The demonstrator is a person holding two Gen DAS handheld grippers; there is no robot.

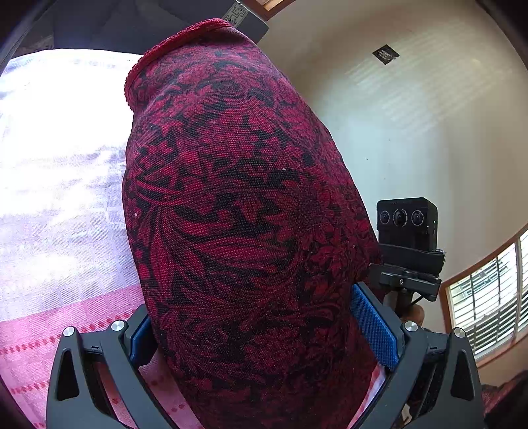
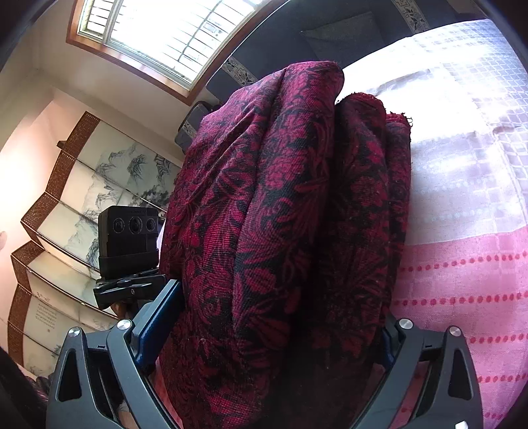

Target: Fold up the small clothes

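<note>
A red and black floral knit garment fills the middle of the left wrist view, hanging smooth between my left gripper's blue pads. The left gripper is shut on it. In the right wrist view the same garment bunches in thick folds between the fingers of my right gripper, which is shut on it too. Both grippers hold the cloth lifted above a pink and white checked bedsheet, which also shows in the left wrist view.
The other gripper's camera block shows in each view. A painted folding screen stands to the left, a barred window above it. A dark headboard lies beyond the bed. A beige wall is to the right.
</note>
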